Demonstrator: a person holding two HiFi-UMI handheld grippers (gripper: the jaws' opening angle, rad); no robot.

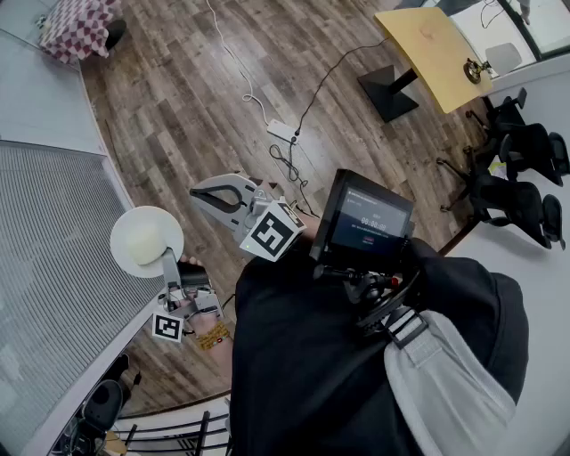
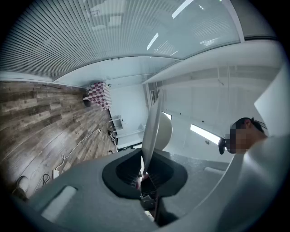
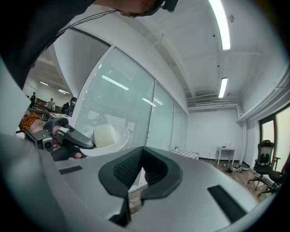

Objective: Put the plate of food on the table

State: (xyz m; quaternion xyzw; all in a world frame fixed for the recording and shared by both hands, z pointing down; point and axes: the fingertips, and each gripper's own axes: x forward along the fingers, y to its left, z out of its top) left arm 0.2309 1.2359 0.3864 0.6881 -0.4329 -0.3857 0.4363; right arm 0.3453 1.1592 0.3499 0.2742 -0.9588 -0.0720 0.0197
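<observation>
A white plate [image 1: 142,239] carries a pale lump of food [image 1: 146,240] and hangs over the wood floor beside the blinds. My left gripper [image 1: 169,261] is shut on the plate's near rim. In the left gripper view the plate [image 2: 152,122] stands edge-on between the jaws of the left gripper [image 2: 147,170], and the food [image 2: 166,131] bulges to its right. My right gripper [image 1: 199,191] is shut and holds nothing, just right of the plate. Past the right gripper [image 3: 142,154], that view shows the plate [image 3: 117,136] and food [image 3: 105,135]. A yellow-topped table [image 1: 429,49] stands far off at the upper right.
A glass wall with blinds [image 1: 49,258] runs along the left. Cables and a power strip [image 1: 285,134] lie on the floor ahead. Black office chairs [image 1: 525,165] stand at the right, a checkered stool [image 1: 80,27] at the top left. A dark screen [image 1: 367,218] hangs at the person's chest.
</observation>
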